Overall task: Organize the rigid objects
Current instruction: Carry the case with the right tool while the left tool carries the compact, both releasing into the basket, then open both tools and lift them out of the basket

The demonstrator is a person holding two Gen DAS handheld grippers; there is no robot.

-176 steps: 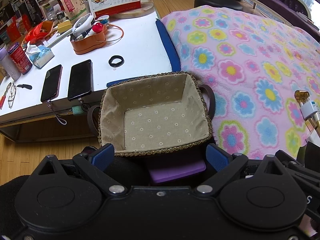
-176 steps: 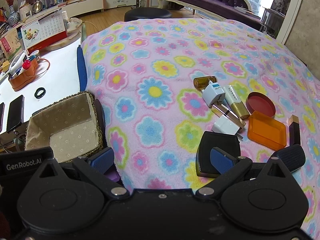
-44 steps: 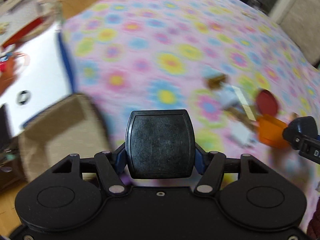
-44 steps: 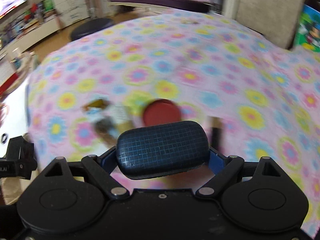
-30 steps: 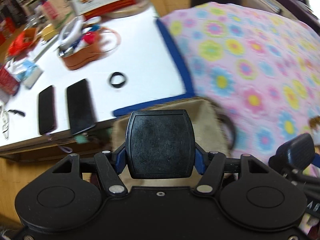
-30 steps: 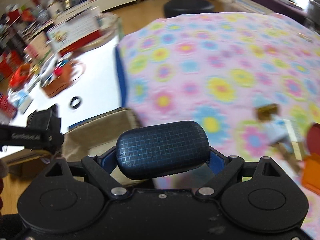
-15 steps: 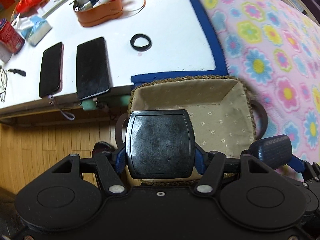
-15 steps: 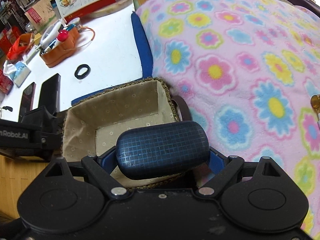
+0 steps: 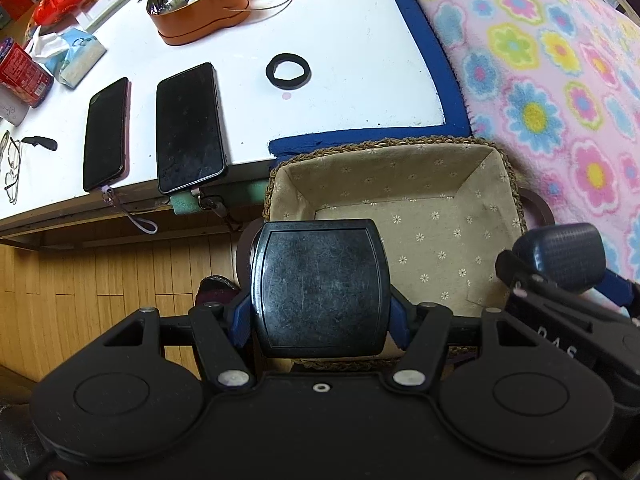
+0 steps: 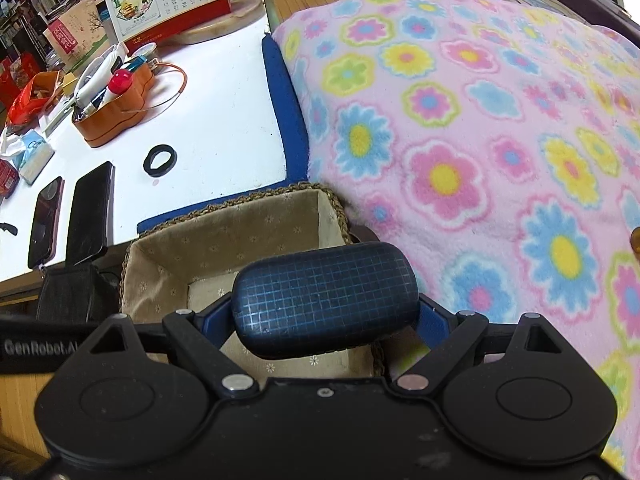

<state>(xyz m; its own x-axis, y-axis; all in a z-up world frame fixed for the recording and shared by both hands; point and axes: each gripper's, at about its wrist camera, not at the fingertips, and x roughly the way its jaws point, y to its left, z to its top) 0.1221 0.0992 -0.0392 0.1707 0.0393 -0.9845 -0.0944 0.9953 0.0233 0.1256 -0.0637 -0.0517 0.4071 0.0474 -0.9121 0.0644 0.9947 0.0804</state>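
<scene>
My left gripper (image 9: 320, 312) is shut on a flat black square case (image 9: 320, 286), held above the near left part of a woven basket (image 9: 400, 148) with a beige flowered lining. The basket's inside shows nothing in it. My right gripper (image 10: 326, 326) is shut on a dark blue oblong case with a grid pattern (image 10: 324, 294), over the near right part of the same basket (image 10: 224, 208). In the left wrist view the blue case (image 9: 560, 256) and the right gripper show at the right edge.
A white table (image 9: 352, 40) behind the basket carries two black phones (image 9: 188, 128), a black ring (image 9: 288, 71), an orange tray of pens (image 9: 200, 20), tissues and a red can. A pink flowered blanket (image 10: 480, 140) covers the surface to the right. Wooden floor (image 9: 80, 280) lies lower left.
Both grippers swung from the blanket over to the basket and came down closer above it, each still gripping its case. In the last half second the views barely shift.
</scene>
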